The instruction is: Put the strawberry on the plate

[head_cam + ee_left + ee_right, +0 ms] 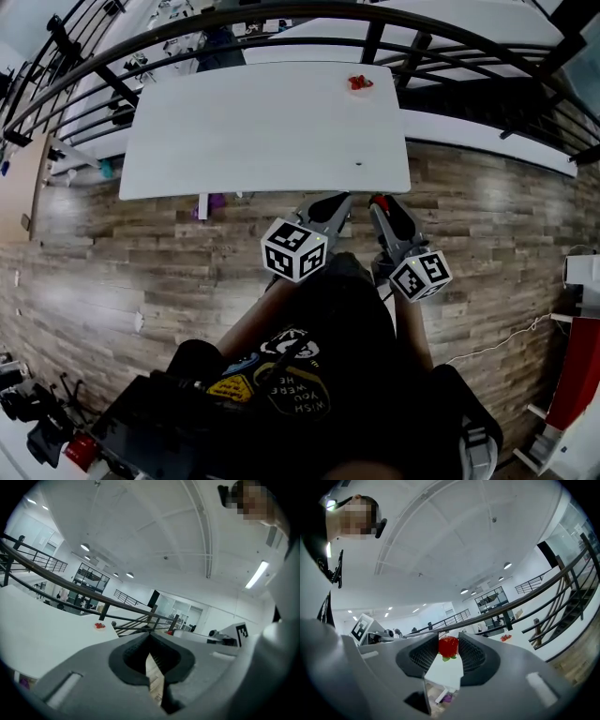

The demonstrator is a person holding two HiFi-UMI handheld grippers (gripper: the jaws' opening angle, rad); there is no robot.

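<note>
The right tongs [449,641] are closed on a strawberry [448,647]. The red fruit sits pinched between the two ribbed pads near their tips, with its green leaves hanging below the grip. In the head view the same tongs [379,202] show the red spot at their front end, and their marker cube [420,275] rides behind, nearer the person.

The left tongs [150,637] are closed with nothing between them. Their tips meet, and only a thin slit behind the tips shows the wooden floor [141,253] below. In the head view they [339,202] lie just beside the right tongs, the two front ends angled towards each other, with the left marker cube [293,249] behind.

Both tongs hang over the floor, just short of the near edge of the white bench [262,131], which stretches away ahead of them. A plate [99,628] stands at the far corner of the bench, well apart from both tongs. It lies ahead and to the left of the line the left tongs point along, and ahead and to the right of the line of the right tongs. There are already red pieces [360,82] on it that look like strawberries, too small to tell more.

A dark railing [281,19] curves past the bench beyond the tongs. The person's dark printed shirt [319,356] fills the space behind both marker cubes.
</note>
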